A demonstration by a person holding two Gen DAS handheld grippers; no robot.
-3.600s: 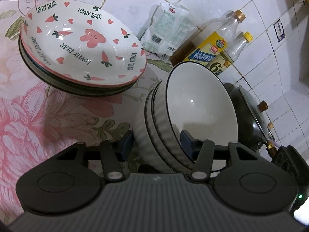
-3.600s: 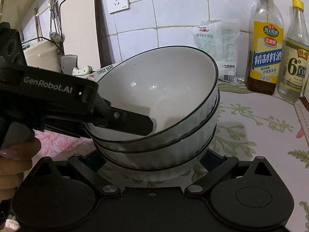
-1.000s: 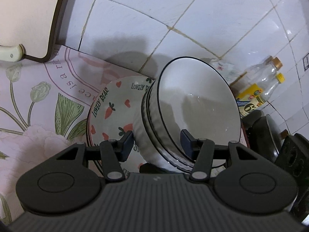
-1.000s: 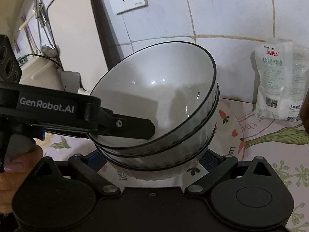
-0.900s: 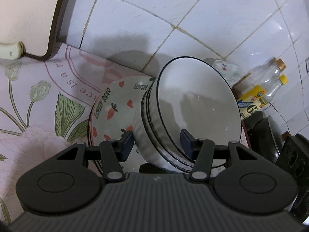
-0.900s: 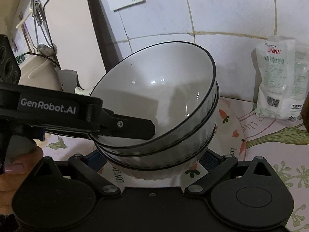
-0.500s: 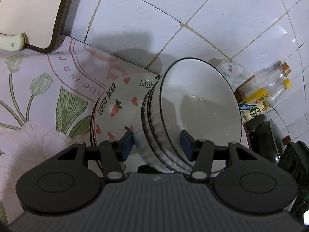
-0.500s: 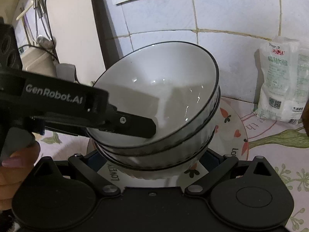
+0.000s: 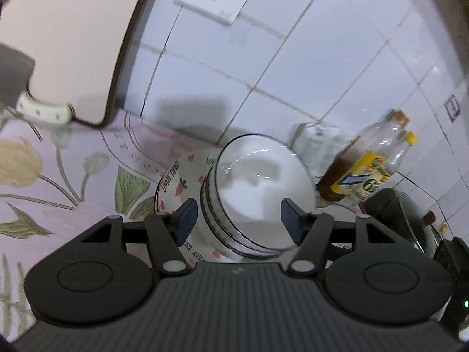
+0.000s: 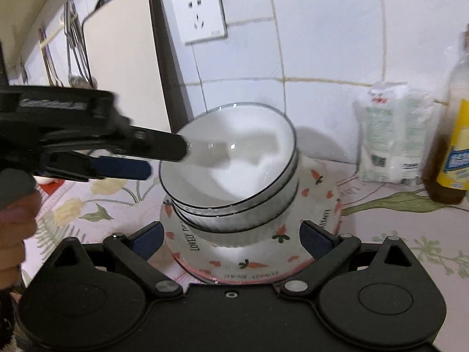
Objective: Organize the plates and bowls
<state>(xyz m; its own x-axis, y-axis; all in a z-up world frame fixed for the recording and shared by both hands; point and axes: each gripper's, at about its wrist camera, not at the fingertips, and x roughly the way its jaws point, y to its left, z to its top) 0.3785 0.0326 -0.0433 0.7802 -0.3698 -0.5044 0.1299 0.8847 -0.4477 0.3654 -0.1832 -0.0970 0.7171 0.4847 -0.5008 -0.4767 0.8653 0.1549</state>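
Bowls: stack of three white bowls [image 10: 234, 173] now sits on the carrot-print plates [image 10: 319, 220], just ahead of both hand-held grippers; we also see it in the left wrist view [image 9: 258, 193], close in front of the fingers.
Change: half a second ago both hand-held grippers were clamped on the stack and carrying it over the plates; now both have let go and backed off.
Left hand-held gripper [image 9: 239, 215]: jaws wide, blue pads either side of the stack, not touching; in the right wrist view [image 10: 164, 154] its upper finger reaches the top bowl's rim, and contact is too blurred to tell.
Right hand-held gripper [image 10: 231, 239]: jaws wide, pads near the plate rim on each side, clear of the bowls.
Plates: on the floral counter [image 10: 395, 223], directly under the bowls, close to the tiled wall beyond the fingers.
Surroundings: salt bag [image 10: 387, 135] and oil bottle [image 10: 451, 135] off to the right of the right hand-held gripper; cutting board [image 10: 123, 67] and wall socket [image 10: 200, 11] ahead-left.
Meaning: we judge the stacking step done, bowls nested upright on the plates; stack looks level.
Next: probably pull both hand-held grippers away without knocking the rim.
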